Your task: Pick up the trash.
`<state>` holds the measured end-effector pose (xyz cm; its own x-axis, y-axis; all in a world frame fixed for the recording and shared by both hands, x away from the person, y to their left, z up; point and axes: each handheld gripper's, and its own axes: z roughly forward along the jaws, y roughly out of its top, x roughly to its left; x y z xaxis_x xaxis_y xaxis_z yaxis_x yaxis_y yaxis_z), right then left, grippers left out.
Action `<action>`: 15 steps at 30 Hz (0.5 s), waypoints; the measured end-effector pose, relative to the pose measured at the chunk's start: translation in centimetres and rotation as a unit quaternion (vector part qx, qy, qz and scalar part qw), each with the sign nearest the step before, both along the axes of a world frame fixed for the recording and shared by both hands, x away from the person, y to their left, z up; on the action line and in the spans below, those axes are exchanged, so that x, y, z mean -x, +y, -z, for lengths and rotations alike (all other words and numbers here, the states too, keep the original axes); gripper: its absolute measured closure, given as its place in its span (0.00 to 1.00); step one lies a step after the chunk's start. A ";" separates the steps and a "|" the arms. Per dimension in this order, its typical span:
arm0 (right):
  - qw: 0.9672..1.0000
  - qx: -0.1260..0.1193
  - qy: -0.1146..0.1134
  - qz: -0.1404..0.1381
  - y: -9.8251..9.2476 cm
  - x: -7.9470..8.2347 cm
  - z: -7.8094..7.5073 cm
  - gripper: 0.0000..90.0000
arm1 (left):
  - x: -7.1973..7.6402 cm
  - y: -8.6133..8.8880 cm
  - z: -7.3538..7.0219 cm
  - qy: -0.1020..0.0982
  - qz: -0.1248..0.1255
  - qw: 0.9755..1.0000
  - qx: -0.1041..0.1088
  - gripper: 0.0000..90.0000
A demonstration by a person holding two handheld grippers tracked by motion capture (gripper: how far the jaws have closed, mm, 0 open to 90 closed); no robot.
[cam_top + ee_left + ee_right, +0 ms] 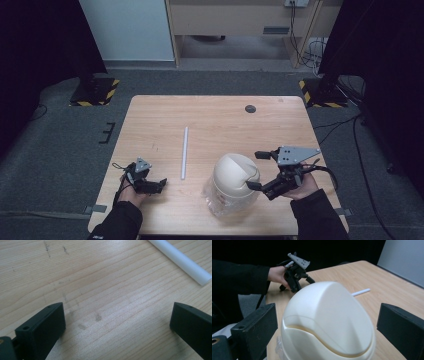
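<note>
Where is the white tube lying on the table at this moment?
In the high view, the white tube lies flat near the table's middle, left of the cream domed bin and just right of the left hand-held gripper, untouched.

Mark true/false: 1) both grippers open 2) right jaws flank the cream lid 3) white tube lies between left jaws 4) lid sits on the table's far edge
1) True: the left gripper and right gripper both stand wide open.
2) True: the right jaws sit either side of the cream domed lid.
3) False: the white tube lies ahead, outside the jaws.
4) False: it sits near the near edge of the table.
</note>
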<state>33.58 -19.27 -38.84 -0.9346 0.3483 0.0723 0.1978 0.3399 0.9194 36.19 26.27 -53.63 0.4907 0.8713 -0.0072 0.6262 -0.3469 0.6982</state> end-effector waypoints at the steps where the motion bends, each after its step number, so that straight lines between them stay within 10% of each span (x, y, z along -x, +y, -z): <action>1: 1.000 0.004 0.003 -0.004 0.2 0.0 0.2 0.04 | 0.0 0.0 0.0 0.000 0.000 1.000 0.000 0.00; 15: 0.997 0.047 0.036 -0.040 1.7 0.0 1.9 0.05 | 0.0 0.0 0.0 0.000 0.000 1.000 -0.001 0.00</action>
<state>33.55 -17.58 -40.77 -0.9532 0.2815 0.1105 0.2307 0.4405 0.8676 36.19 26.26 -53.63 0.4909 0.8712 -0.0064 0.6262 -0.3478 0.6978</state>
